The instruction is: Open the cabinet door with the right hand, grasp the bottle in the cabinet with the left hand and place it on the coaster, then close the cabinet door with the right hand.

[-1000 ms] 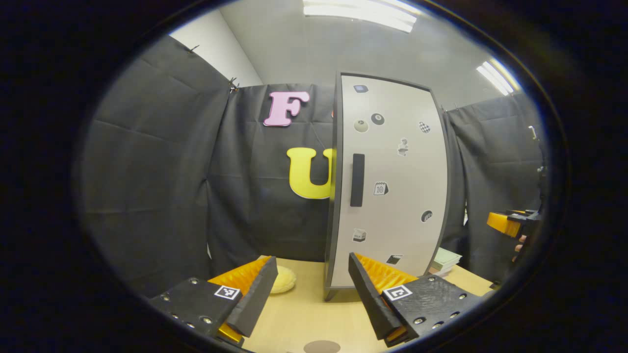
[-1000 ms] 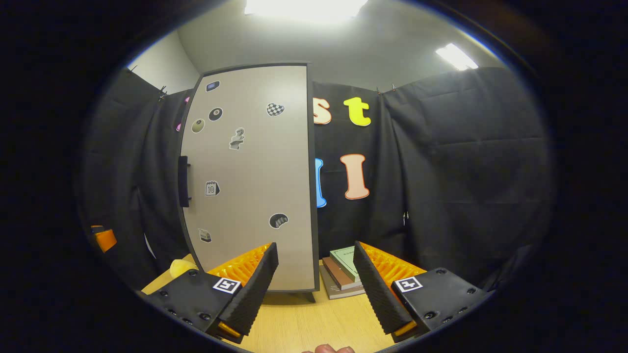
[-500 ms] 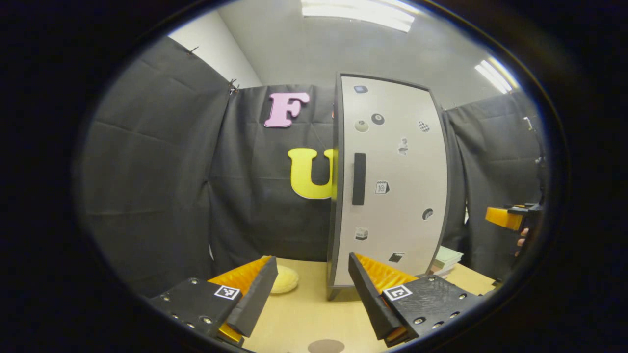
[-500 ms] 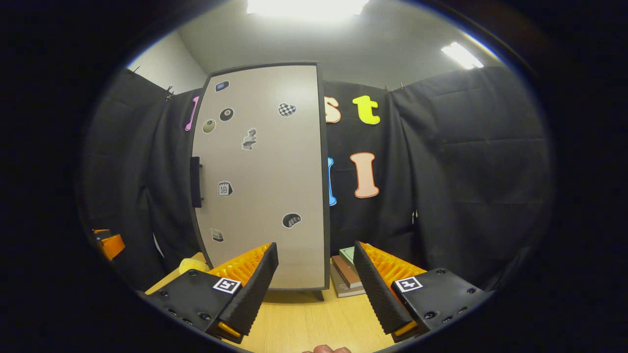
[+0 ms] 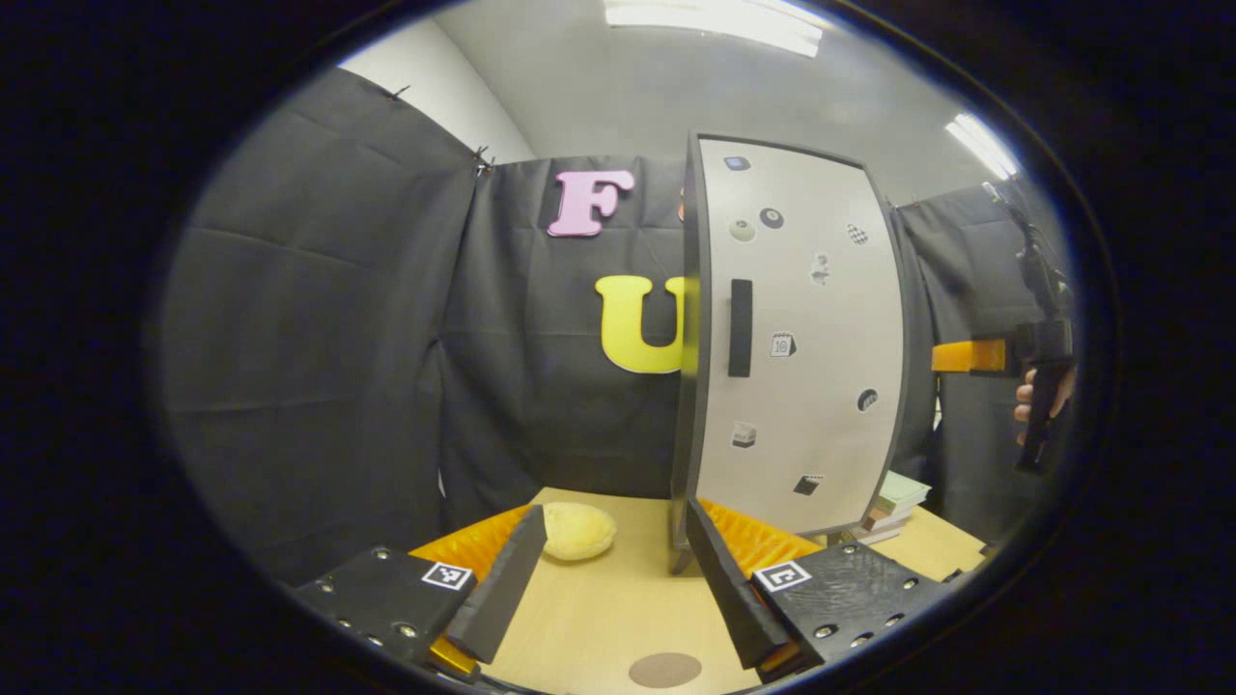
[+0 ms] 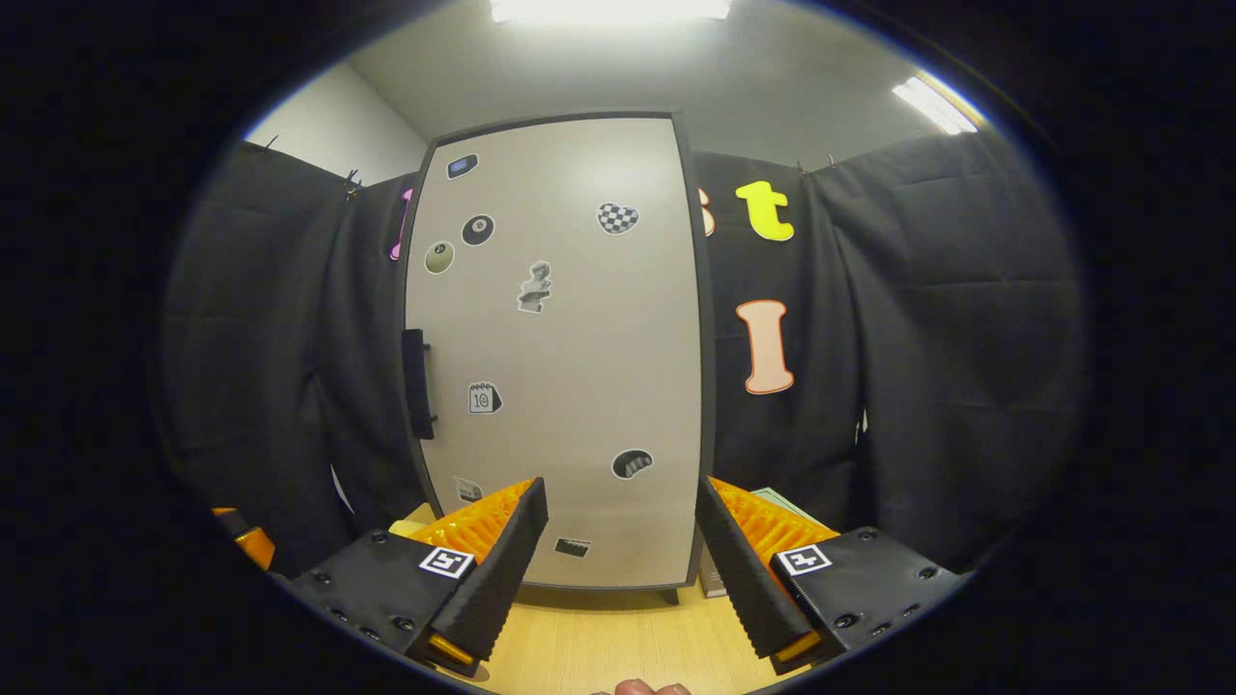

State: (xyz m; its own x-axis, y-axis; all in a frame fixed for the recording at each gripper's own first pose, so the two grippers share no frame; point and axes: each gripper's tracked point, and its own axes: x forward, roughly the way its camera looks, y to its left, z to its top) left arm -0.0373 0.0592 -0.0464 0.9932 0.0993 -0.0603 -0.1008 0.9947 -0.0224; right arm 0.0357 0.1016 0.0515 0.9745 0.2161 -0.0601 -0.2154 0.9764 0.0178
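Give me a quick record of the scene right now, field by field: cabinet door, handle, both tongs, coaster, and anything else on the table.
cabinet door: shut, stickers on its front
handle: dark vertical bar near the door's left edge, untouched
right tongs: open, facing the door, holding nothing
left tongs: open, empty, above the table
coaster: round, brown, bare
other: pale yellow lump; stacked books beside the cabinet

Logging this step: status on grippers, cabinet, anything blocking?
Left gripper and right gripper both open, holding nothing. Cabinet door shut, handle untouched. Brown coaster bare on the table. Nothing in the way.
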